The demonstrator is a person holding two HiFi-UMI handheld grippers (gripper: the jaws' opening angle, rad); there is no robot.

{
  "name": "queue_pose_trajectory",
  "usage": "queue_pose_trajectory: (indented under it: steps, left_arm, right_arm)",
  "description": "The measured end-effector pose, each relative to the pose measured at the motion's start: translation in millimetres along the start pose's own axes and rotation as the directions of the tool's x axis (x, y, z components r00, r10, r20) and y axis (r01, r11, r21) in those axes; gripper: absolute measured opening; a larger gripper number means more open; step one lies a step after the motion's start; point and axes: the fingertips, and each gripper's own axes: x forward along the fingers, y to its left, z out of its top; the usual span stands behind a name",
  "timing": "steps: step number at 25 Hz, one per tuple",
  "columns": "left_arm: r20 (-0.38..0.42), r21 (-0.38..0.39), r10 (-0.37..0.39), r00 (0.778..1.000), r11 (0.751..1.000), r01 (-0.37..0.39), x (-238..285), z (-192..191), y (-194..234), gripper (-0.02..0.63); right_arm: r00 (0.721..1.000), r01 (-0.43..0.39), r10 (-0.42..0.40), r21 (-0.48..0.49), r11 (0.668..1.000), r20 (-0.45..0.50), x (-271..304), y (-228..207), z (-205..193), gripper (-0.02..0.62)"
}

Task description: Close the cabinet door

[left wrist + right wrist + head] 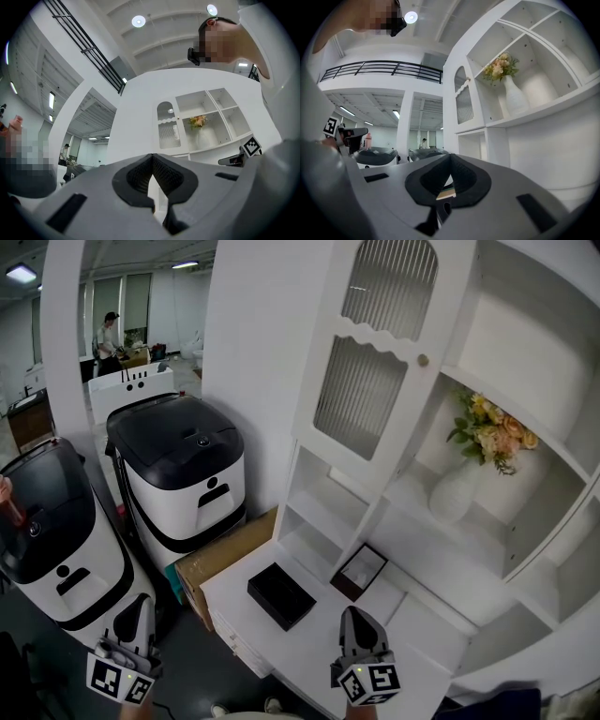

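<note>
The white cabinet door has ribbed glass panels and a small round knob. It stands swung open to the left of the shelf compartments. It also shows in the left gripper view as the door and in the right gripper view as the door. My left gripper is low at the left, off the counter, shut and empty, its jaws together. My right gripper is over the counter's front, well below the door, with its jaws together and nothing between them.
A white vase with flowers stands in the open shelf. A black box and a small framed picture lie on the counter. A cardboard box and two black-and-white machines stand left. A person is far back.
</note>
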Motion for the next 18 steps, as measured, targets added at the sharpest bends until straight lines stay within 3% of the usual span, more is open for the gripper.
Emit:
queue_pose_trajectory:
  steps: [18]
  left_arm:
    - [0.009, 0.003, 0.013, 1.0, 1.0, -0.013, 16.8, -0.3, -14.4, 0.005]
  right_arm:
    - [1.0, -0.019, 0.019, 0.002, 1.0, 0.025, 10.4, -22.0, 9.2, -0.002]
